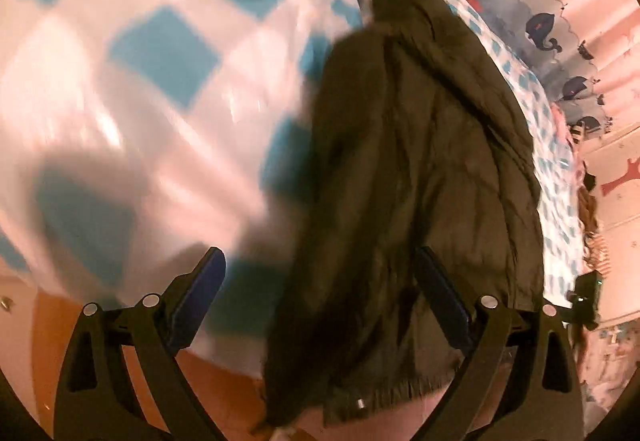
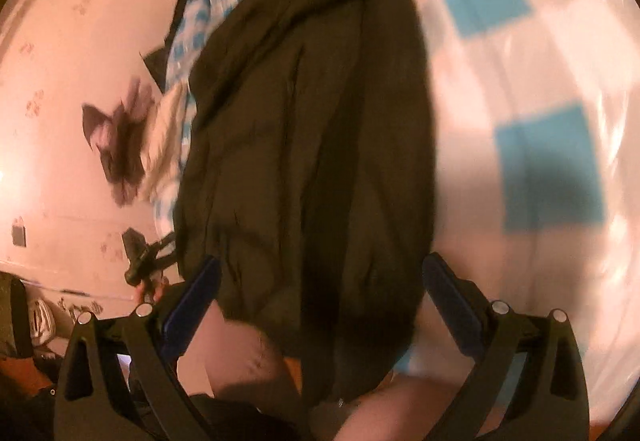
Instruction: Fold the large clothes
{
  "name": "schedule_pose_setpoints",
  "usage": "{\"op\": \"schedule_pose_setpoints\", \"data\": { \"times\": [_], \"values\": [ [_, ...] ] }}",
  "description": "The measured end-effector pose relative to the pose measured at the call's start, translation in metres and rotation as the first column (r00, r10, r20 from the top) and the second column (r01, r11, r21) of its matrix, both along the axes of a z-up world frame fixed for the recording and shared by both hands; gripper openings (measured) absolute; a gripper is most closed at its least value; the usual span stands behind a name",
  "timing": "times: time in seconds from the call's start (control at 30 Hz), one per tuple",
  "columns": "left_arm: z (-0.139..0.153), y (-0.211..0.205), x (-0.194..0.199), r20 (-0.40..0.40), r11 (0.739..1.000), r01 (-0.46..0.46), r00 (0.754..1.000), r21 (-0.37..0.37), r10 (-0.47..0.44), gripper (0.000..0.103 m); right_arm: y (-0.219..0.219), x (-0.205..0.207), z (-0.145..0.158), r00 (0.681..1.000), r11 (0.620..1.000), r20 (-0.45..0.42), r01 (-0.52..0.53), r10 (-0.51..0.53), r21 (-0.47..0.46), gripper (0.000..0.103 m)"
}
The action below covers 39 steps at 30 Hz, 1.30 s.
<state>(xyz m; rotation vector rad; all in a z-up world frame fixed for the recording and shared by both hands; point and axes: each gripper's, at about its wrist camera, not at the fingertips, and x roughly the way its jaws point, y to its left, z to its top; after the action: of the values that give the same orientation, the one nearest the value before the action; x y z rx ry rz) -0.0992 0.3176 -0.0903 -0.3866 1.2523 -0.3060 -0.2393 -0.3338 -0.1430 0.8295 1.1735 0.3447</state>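
We see a surface covered by a glossy, plastic-looking white sheet with a blue checked pattern (image 1: 160,53), creased and shining in places. A dark olive-brown padded jacket (image 1: 420,161) lies directly on it, folded lengthwise into a long narrow bundle, its hem hanging over the near edge. In the right wrist view the same jacket (image 2: 304,145) runs up the sheet (image 2: 520,81) toward the far end. We note the sheet's far part is wrinkled; whether it covers a bed or a table, we cannot tell.
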Motion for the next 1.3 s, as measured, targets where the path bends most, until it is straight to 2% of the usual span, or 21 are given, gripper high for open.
{"op": "schedule_pose_setpoints", "data": {
  "times": [0.07,0.13,0.23,0.33,0.4,0.47,0.5,0.63,0.7,0.83,0.87,0.9,0.93,0.97,1.0,1.07,1.17,1.3],
  "values": [
    [-0.007,-0.009,-0.012,-0.017,1.0,0.023,1.0,-0.011,-0.023,0.091,0.01,-0.006,-0.004,0.999,1.0,-0.033,-0.009,0.009,-0.01,0.097],
    [-0.014,-0.013,-0.022,-0.03,0.999,0.042,0.999,-0.018,-0.043,0.091,0.018,-0.015,-0.011,0.997,1.0,-0.073,-0.016,0.018,0.021,0.097],
    [-0.021,-0.013,-0.033,-0.056,0.997,0.053,0.997,-0.05,-0.055,0.091,0.025,-0.027,-0.017,0.996,0.997,-0.082,-0.023,0.029,0.074,0.097],
    [-0.026,-0.013,-0.037,-0.069,0.992,0.043,0.996,-0.117,-0.051,0.091,0.029,-0.03,-0.024,0.997,0.993,-0.077,-0.006,0.015,0.115,0.097],
    [-0.029,-0.018,-0.036,-0.075,0.99,0.037,0.996,-0.138,-0.048,0.091,0.026,-0.029,-0.029,0.996,0.984,-0.09,0.013,0.003,0.175,0.097],
    [-0.029,-0.02,-0.037,-0.078,0.989,0.033,0.996,-0.145,-0.045,0.091,0.027,-0.029,-0.029,0.995,0.982,-0.096,0.021,-0.003,0.189,0.097],
    [-0.026,-0.024,-0.038,-0.07,0.988,0.038,0.996,-0.151,-0.049,0.091,0.031,-0.028,-0.028,0.996,0.982,-0.089,0.008,0.009,0.19,0.097],
    [-0.025,-0.023,-0.038,-0.077,0.991,0.04,0.996,-0.125,-0.049,0.091,0.044,-0.025,-0.031,0.988,0.997,-0.135,-0.063,0.07,0.052,0.097],
    [-0.026,-0.022,-0.037,-0.088,0.992,0.029,0.995,-0.12,-0.039,0.091,0.049,-0.024,-0.034,0.983,0.996,-0.166,-0.083,0.084,0.012,0.097],
    [-0.031,-0.023,-0.036,-0.095,0.994,0.025,0.995,-0.107,-0.035,0.091,0.055,-0.026,-0.044,0.983,0.996,-0.165,-0.073,0.08,0.047,0.097],
    [-0.033,-0.023,-0.036,-0.104,0.994,0.021,0.994,-0.109,-0.033,0.091,0.053,-0.028,-0.044,0.986,0.997,-0.153,-0.062,0.069,0.048,0.089],
    [-0.035,-0.023,-0.035,-0.117,0.993,0.011,0.993,-0.113,-0.025,0.09,0.052,-0.029,-0.04,0.99,0.997,-0.129,-0.05,0.057,0.056,0.057],
    [-0.036,-0.023,-0.035,-0.12,0.993,0.003,0.993,-0.122,-0.018,0.08,0.052,-0.031,-0.037,0.992,0.998,-0.117,-0.044,0.049,0.05,0.036],
    [-0.036,-0.023,-0.035,-0.126,0.993,0.001,0.992,-0.118,-0.016,0.069,0.049,-0.034,-0.034,0.994,0.998,-0.101,-0.038,0.044,0.051,0.023],
    [-0.035,-0.023,-0.035,-0.123,0.994,0.001,0.992,-0.107,-0.014,0.064,0.049,-0.035,-0.03,0.995,0.998,-0.083,-0.044,0.048,0.046,0.018],
    [-0.032,-0.022,-0.037,-0.113,0.996,0.003,0.993,-0.091,-0.013,0.04,0.05,-0.037,-0.02,0.998,0.998,-0.051,-0.046,0.048,0.032,0.015],
    [-0.022,-0.021,-0.039,-0.093,0.994,0.007,0.996,-0.108,-0.017,0.014,0.054,-0.035,0.001,0.999,0.998,0.037,-0.031,0.029,0.053,0.012],
    [0.014,-0.023,-0.042,-0.027,0.985,0.03,0.999,-0.169,-0.035,0.007,0.047,-0.035,0.052,0.982,0.996,0.19,-0.002,-0.015,0.089,0.01]
  ]
}}
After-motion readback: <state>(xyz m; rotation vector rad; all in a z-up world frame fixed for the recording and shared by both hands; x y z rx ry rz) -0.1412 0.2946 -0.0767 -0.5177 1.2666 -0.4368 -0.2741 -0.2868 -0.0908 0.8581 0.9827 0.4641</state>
